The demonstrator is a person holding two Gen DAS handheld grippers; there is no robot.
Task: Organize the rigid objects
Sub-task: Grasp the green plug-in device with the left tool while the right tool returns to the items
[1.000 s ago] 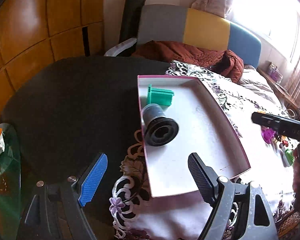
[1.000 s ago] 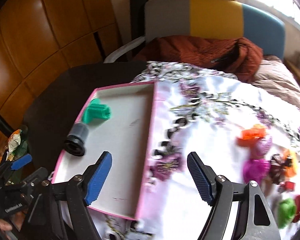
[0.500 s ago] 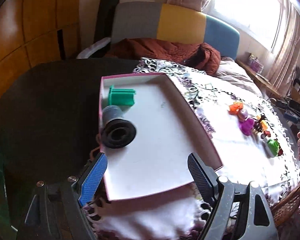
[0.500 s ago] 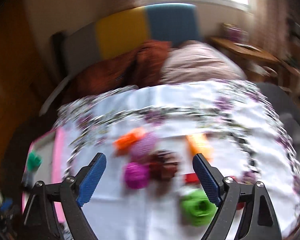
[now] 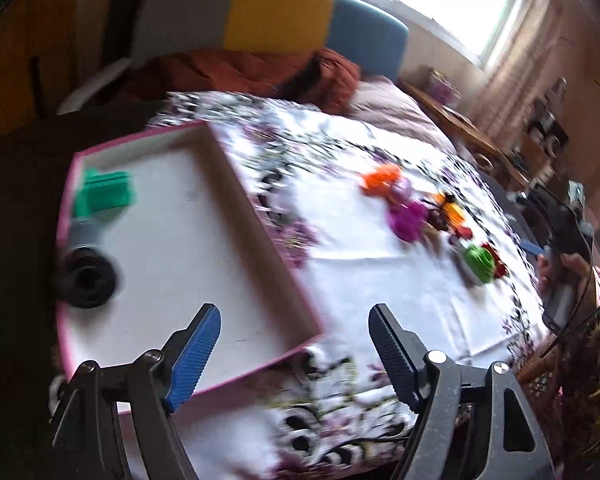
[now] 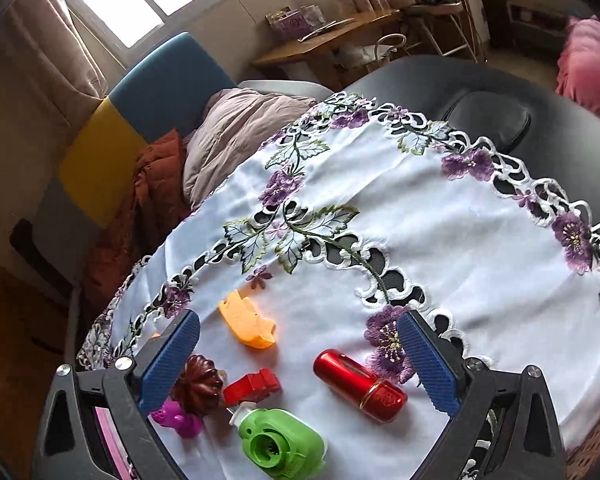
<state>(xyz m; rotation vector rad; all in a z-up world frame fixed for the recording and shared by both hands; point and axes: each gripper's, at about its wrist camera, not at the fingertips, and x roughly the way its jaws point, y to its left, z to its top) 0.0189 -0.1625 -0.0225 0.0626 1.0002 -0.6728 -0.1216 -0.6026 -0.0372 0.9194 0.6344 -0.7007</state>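
Observation:
A pink-rimmed white tray (image 5: 188, 130) holds a green block (image 5: 106, 194) and a black-and-grey cylinder (image 5: 86, 276). My left gripper (image 5: 293, 314) hovers over the tray's near right corner; its jaws are closing with nothing between them. To the right, small toys lie on the flowered cloth (image 5: 380, 300). My right gripper (image 6: 299, 320) hangs over them, jaws opening and empty. Below it lie a red cylinder (image 6: 358, 386), a red piece (image 6: 252, 386), a yellow piece (image 6: 246, 322), a brown fluted piece (image 6: 200, 382), a magenta piece (image 6: 178, 418) and a green round piece (image 6: 280, 444).
A chair (image 5: 276, 12) with a grey, yellow and blue back stands behind the table, with a rust-coloured cloth (image 5: 240, 72) on it. A black cushion (image 6: 488, 120) lies on the dark tabletop beyond the tablecloth. A person's hand (image 5: 572, 264) shows at the right edge.
My left gripper swung right, from over the tray's middle to its near right corner, and its jaws narrowed a little. My right gripper left the tray, rolled, and reached the toys with wider jaws.

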